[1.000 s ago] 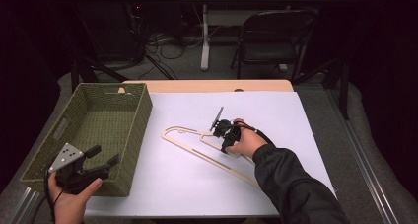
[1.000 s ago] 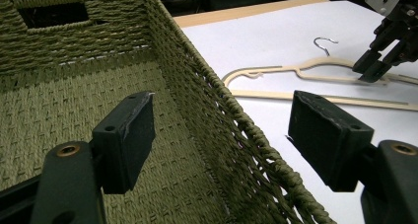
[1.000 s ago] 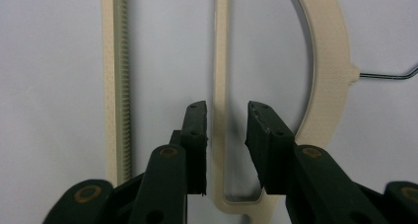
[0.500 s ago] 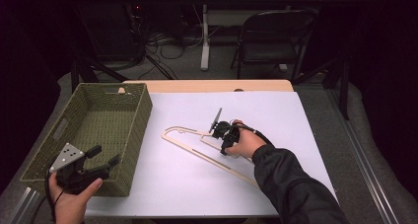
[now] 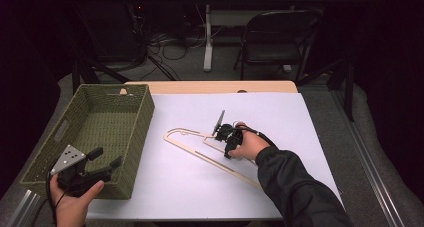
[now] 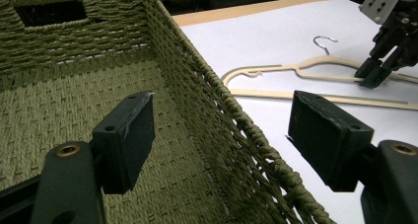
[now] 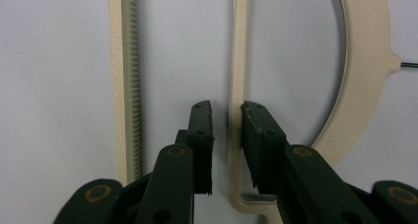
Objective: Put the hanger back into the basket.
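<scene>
A woven green basket is set on the left part of the white table cover, with a handle slot cut in its end wall. A bare wooden table edge is seen behind. A folding chair and tangled cables are seen on the floor beyond.

A dim lab or recording room. A small surface with a white cover stands on grey carpet. Behind it sit a folding metal chair, loose cables on the floor, table legs and dark equipment.
</scene>
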{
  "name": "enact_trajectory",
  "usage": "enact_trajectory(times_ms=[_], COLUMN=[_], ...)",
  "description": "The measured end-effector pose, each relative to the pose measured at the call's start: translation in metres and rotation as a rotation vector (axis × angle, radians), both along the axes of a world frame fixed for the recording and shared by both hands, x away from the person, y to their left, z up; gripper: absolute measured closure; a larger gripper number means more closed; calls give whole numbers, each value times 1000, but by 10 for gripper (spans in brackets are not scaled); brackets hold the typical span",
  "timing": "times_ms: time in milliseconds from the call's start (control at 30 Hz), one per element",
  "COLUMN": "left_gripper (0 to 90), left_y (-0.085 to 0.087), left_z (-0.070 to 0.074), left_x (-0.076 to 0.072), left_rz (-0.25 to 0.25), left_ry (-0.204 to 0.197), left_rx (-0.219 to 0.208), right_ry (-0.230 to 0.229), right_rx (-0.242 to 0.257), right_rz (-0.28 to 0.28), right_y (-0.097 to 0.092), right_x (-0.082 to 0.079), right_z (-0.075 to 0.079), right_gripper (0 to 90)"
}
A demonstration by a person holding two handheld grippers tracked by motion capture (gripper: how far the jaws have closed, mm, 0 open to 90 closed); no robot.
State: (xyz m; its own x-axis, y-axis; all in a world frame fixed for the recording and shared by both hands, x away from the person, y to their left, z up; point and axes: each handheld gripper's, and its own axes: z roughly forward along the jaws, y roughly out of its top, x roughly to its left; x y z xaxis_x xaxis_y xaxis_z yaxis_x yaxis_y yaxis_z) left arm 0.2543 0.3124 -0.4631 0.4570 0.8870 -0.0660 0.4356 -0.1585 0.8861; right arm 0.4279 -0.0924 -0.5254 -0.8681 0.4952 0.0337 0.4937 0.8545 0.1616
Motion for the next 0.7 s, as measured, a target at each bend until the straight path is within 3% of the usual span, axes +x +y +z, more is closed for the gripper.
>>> enact_trajectory(times_ms=[467,700], left_gripper=[258,258], left_y=[0,-1], left_z=[0,0], left_x=[0,0], left_rz=[0,0], left_ry=[-1,-1], left_rx=[0,3], right_ry=[-9,-18], right_rx=[-11,-18], right_rz=[-12,-19], right_y=[-1,0], right_x=[1,1], right_z=[0,-1], right_gripper=[841,843])
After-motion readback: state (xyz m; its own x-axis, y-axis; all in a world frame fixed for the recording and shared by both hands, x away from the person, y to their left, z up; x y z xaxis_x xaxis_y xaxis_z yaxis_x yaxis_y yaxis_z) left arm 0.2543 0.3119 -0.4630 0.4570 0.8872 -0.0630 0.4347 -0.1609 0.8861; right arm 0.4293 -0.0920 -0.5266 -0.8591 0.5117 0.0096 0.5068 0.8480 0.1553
